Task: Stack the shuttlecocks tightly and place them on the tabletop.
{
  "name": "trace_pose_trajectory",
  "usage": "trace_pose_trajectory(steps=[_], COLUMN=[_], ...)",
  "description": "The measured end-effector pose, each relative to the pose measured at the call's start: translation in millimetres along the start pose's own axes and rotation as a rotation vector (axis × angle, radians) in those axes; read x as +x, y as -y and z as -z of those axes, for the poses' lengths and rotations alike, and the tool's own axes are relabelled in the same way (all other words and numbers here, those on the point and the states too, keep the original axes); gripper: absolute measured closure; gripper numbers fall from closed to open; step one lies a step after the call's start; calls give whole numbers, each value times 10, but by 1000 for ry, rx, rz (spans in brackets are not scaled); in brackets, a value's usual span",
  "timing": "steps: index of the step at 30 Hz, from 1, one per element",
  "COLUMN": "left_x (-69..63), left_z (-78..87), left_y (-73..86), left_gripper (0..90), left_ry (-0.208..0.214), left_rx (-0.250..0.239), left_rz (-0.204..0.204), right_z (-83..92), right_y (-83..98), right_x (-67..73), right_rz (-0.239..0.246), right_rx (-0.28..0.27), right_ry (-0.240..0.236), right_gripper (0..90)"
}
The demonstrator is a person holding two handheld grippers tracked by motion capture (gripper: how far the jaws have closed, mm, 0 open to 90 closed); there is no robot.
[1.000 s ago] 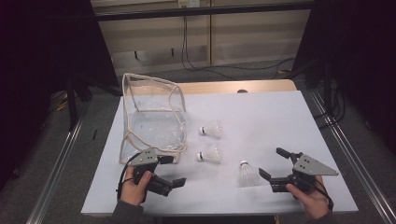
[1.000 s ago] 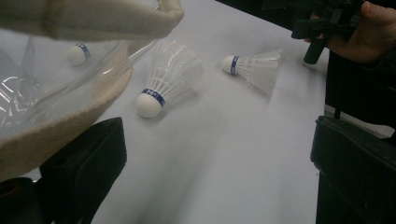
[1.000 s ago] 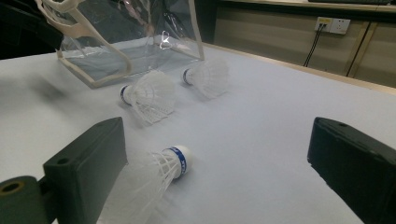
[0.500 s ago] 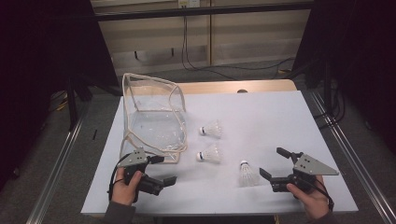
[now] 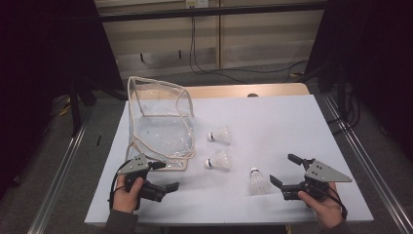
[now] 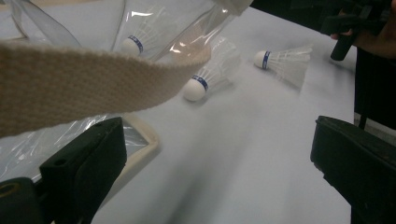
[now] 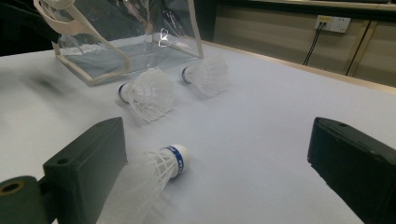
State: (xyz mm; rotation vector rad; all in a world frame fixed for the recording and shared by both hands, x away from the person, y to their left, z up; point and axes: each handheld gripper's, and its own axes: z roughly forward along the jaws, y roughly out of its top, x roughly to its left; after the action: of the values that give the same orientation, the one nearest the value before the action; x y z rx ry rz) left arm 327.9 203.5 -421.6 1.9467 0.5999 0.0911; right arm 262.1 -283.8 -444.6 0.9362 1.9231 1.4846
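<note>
Shuttlecock (image 5: pixel 258 182) — upright, cork up, at nine o'clock of right gripper (image 5: pixel 288 173), nearer hand — jaws wide apart, empty.

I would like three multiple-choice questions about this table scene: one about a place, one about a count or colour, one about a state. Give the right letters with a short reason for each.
1. Where does the clear bag stand?
A. at the table's left side, ahead of the left gripper
B. beside the right gripper
C. on the floor

2. How many shuttlecocks lie on the table?
A. one
B. three
C. five

3. How do the right gripper's jaws stand?
A. shut on a shuttlecock
B. shut on the bag's strap
C. open, holding nothing

Answers:
1 A: the high view shows the bag at the left, just beyond the left gripper.
2 B: the far shuttlecock, the middle shuttlecock and the near shuttlecock.
3 C: in the right gripper view its jaws stand wide apart, the near shuttlecock lying between them untouched.
</note>
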Motion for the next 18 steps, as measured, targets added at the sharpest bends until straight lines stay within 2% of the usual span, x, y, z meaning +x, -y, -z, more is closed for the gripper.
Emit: trace_pose_trajectory(steps=[4,5,10,14,18], left_x=[28,39,63,75,74], left_z=[16,26,71,69,64], left_y=[31,36,47,56,53], left_gripper=[38,38,38,38,37], left_ry=[-4,-7,-21,-33,-27], left_rx=[-21,-15,-28,-24,-28], left_rz=[28,19,39,34,29], right_z=[-6,-9,-39,-50,-54], right_y=[-3,-6,-13,-17,-21], right_x=[-2,-1,-6,-13,-21], right_rz=[6,4,9,1,0], right_rx=[15,16,27,36,45], right_ry=[-4,-8,-9,-13,-21], right_gripper=[42,45,43,41,47])
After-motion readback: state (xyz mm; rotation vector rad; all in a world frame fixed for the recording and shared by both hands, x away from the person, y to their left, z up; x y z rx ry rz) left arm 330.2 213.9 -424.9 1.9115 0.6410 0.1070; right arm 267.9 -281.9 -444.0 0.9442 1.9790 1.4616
